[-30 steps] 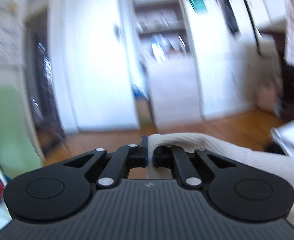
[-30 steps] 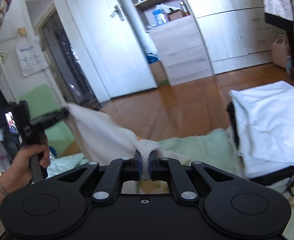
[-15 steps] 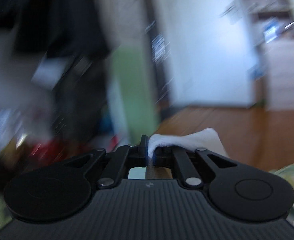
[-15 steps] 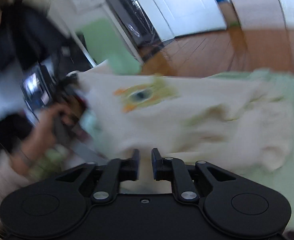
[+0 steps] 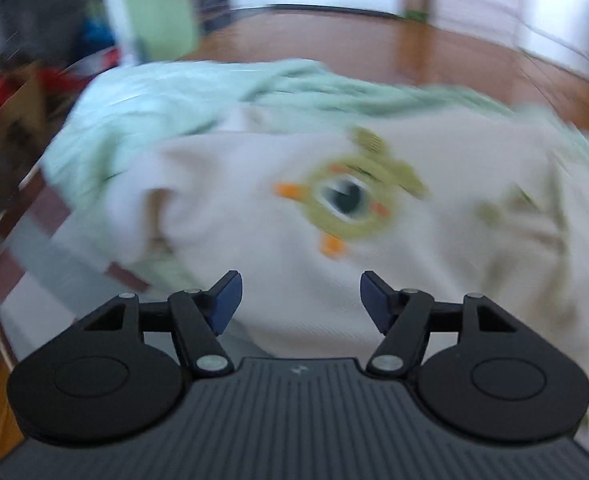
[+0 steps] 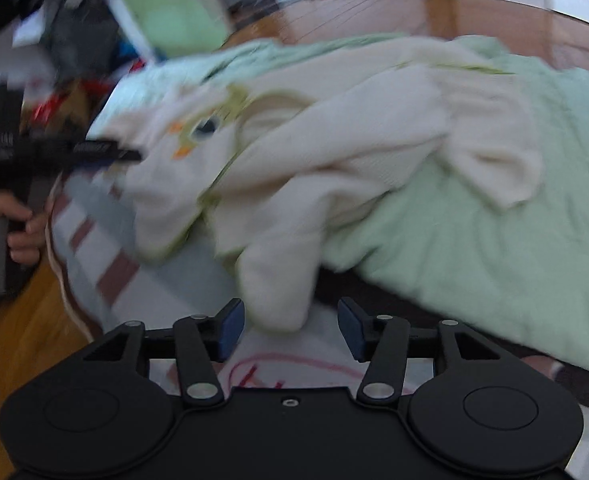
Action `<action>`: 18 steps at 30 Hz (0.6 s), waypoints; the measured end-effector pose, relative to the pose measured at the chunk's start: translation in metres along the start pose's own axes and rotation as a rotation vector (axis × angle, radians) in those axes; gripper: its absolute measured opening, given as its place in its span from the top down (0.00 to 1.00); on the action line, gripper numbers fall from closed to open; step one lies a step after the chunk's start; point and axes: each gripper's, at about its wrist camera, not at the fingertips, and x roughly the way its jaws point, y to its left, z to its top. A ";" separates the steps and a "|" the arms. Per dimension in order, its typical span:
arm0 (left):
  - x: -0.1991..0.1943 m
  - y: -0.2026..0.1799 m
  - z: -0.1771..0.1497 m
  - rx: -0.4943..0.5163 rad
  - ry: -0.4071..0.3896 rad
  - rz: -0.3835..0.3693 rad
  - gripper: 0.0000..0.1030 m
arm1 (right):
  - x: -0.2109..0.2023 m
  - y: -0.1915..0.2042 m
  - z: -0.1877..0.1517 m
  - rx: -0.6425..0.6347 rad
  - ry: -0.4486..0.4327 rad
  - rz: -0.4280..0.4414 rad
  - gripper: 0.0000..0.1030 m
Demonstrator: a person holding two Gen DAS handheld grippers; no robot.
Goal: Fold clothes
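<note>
At far left of the right wrist view a hand (image 6: 12,236) grips the handle of the left gripper (image 6: 128,156), whose tips reach toward the left edge of the sweater (image 6: 334,148); from its own camera the left gripper (image 5: 297,294) has its jaws wide apart, nothing between them, with the sweater (image 5: 294,220) spread just ahead. The cream sweater — a round green and orange patch (image 5: 346,200) on it — lies rumpled on a pale green blanket (image 6: 514,248), its near part hanging over onto a striped sheet (image 6: 106,264) with brown bars. The right gripper (image 6: 290,326) is likewise open, a sleeve end lying just in front of the gap, not touching either pad as far as the blur lets one tell. Behind the bed runs a wood floor (image 5: 334,40); a green panel (image 5: 154,8) stands to the left, clutter beside it, white walls or doors further right — all smeared by motion.
</note>
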 end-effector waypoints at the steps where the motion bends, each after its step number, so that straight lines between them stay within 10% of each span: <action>1: -0.002 -0.014 -0.006 0.035 0.017 -0.005 0.33 | 0.003 0.004 -0.002 -0.025 0.003 -0.010 0.44; 12: 0.038 -0.018 -0.049 -0.066 0.343 -0.043 0.20 | 0.047 0.037 -0.013 -0.214 -0.003 -0.191 0.46; 17: 0.041 -0.006 -0.041 -0.200 0.213 -0.146 0.18 | 0.040 0.027 0.003 -0.187 -0.034 -0.154 0.91; 18: 0.044 -0.008 -0.037 -0.170 0.206 -0.158 0.38 | 0.032 0.026 0.008 -0.184 -0.060 -0.161 0.93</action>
